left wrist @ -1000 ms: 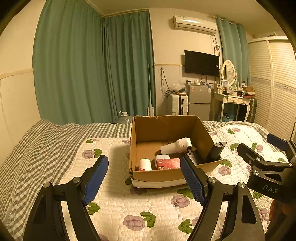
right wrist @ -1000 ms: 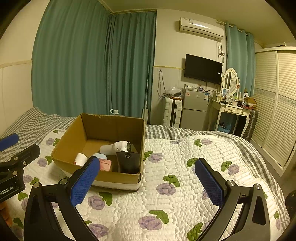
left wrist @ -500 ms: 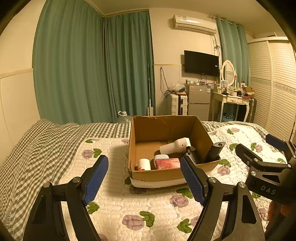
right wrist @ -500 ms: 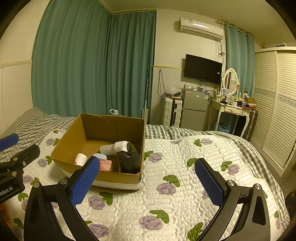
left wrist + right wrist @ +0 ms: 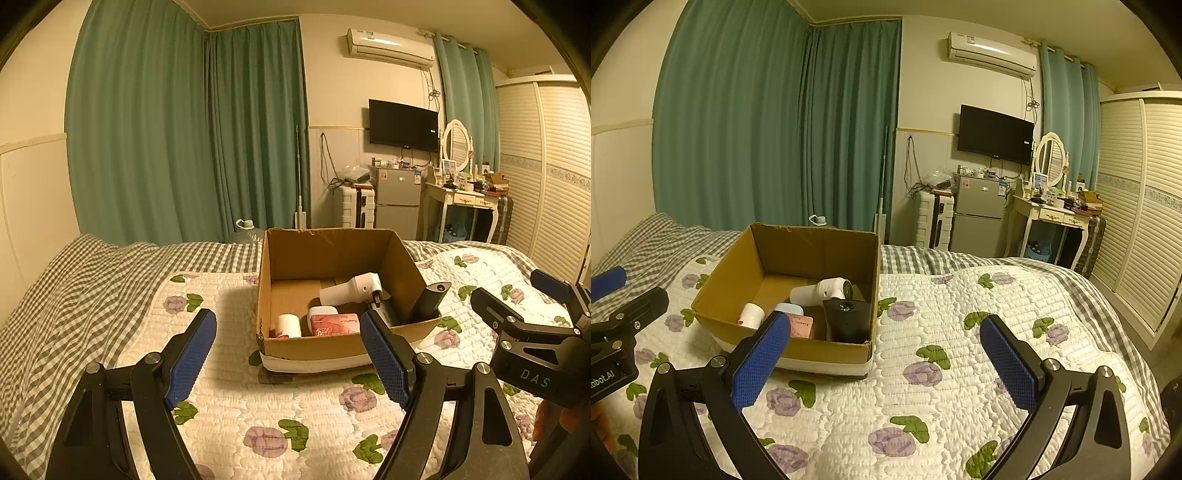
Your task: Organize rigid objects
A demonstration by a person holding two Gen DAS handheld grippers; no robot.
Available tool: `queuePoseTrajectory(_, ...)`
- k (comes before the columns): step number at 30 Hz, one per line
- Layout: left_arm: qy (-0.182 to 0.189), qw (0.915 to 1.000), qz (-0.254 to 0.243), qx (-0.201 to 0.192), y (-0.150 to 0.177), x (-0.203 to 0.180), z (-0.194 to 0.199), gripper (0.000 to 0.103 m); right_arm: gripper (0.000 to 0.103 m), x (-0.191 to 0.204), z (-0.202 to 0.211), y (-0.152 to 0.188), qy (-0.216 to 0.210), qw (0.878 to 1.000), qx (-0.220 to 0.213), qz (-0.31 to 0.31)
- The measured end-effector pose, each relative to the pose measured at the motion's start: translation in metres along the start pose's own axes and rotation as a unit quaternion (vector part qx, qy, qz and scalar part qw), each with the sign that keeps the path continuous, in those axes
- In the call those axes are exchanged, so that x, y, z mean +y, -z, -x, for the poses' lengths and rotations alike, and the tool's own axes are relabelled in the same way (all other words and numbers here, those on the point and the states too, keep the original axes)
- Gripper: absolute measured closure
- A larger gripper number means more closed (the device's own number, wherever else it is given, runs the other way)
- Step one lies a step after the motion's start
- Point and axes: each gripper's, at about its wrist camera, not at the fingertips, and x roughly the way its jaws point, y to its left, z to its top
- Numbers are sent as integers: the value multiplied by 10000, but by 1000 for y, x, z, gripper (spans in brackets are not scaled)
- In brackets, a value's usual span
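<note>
An open cardboard box [image 5: 332, 254] stands on the bed quilt; it also shows in the right wrist view [image 5: 820, 251]. Inside lie a white hair dryer [image 5: 351, 290], a black device [image 5: 428, 301], a pink packet [image 5: 334, 324], a small white roll [image 5: 289, 325] and a pale blue case [image 5: 788, 308]. My left gripper [image 5: 288, 354] is open and empty, held above the quilt in front of the box. My right gripper [image 5: 882, 354] is open and empty, to the right of the box front.
The floral quilt [image 5: 960, 369] covers the bed, with a checked sheet [image 5: 74, 288] at left. Beyond the bed stand green curtains [image 5: 184, 129], a small fridge [image 5: 397, 201], a suitcase [image 5: 352, 206], a dressing table [image 5: 465, 203] and a wardrobe [image 5: 1141, 221].
Both grippers have drifted slightly; the box sits a touch higher in the left wrist view. Nothing was taken hold of or let go.
</note>
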Motion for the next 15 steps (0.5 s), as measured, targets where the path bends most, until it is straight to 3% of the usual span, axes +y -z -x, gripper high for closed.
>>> queuePoseTrajectory(15, -31, 10000, -18, 33, 2, -4, 0, 20, 0, 0, -1, -1, 27, 10000, 8, -11)
